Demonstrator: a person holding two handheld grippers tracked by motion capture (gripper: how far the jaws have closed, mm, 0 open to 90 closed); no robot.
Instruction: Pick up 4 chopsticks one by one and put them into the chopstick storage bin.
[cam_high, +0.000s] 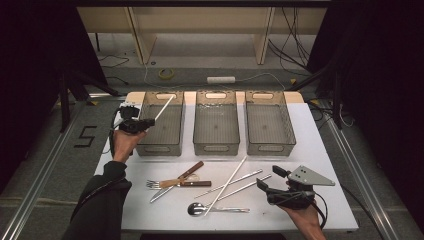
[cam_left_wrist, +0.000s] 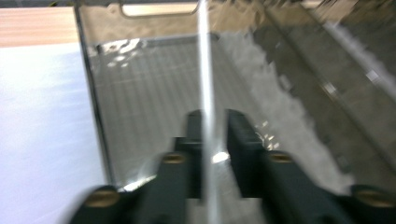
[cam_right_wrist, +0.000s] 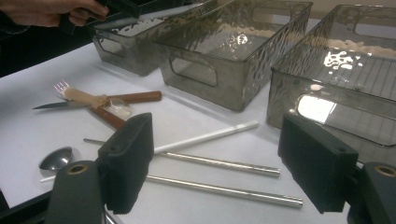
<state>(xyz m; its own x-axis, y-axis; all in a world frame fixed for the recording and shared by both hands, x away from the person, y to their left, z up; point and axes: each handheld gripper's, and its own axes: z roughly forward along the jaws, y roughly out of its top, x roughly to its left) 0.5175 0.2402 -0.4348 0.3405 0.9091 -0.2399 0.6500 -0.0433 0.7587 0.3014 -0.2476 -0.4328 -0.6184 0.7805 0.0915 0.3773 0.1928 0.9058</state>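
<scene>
High view: left gripper (cam_high: 148, 121) clamps a thin white chopstick (cam_high: 165, 107) over the ten o'clock smoky plastic bin (cam_high: 176, 131); right gripper (cam_high: 268, 178) gapes empty.

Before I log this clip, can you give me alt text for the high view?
The left gripper holds a white chopstick slanted over the leftmost of three clear bins on a white table. The right gripper is open beside loose chopsticks, a spoon, a fork and wooden-handled cutlery.

"5" on the floor (cam_high: 86, 136)
</scene>
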